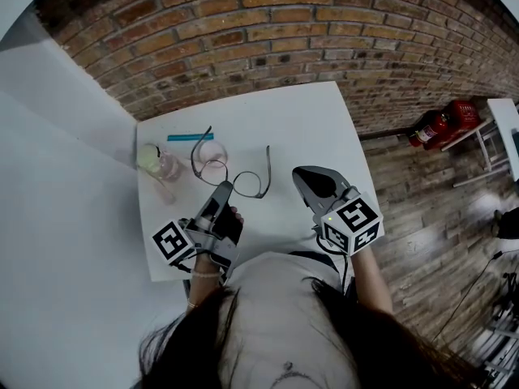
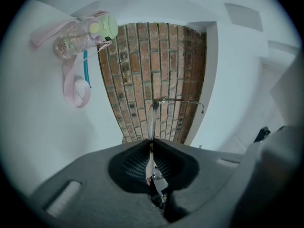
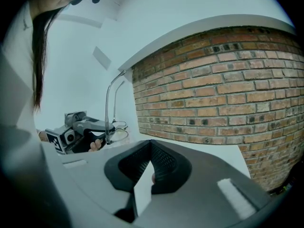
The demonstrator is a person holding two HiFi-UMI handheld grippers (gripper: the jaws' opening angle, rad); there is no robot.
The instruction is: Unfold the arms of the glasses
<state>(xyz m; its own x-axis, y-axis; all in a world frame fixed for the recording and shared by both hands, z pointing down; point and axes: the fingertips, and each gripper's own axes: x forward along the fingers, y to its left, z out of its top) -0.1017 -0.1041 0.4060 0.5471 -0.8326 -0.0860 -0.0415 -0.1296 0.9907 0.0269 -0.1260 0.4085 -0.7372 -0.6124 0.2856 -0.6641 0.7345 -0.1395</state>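
Thin dark-framed glasses (image 1: 235, 175) lie near the middle of the white table (image 1: 300, 120). One arm points away at the left and the other at the right. My left gripper (image 1: 225, 186) is shut on the near rim of the frame. In the left gripper view the glasses (image 2: 152, 118) stand edge-on between the closed jaws of that gripper (image 2: 151, 141), with one arm bending off to the right. My right gripper (image 1: 298, 173) hovers just right of the glasses, shut and holding nothing. The right gripper view shows its jaws (image 3: 151, 142) meeting, and a raised glasses arm (image 3: 108, 103) at the left.
A clear bottle with a green lid (image 1: 154, 160) and a pink strap (image 2: 76, 87) lies at the table's left, with a blue stick (image 1: 190, 137) beside it. A brick wall (image 1: 284, 31) runs behind the table. A red fire extinguisher (image 1: 438, 126) stands on the floor at the right.
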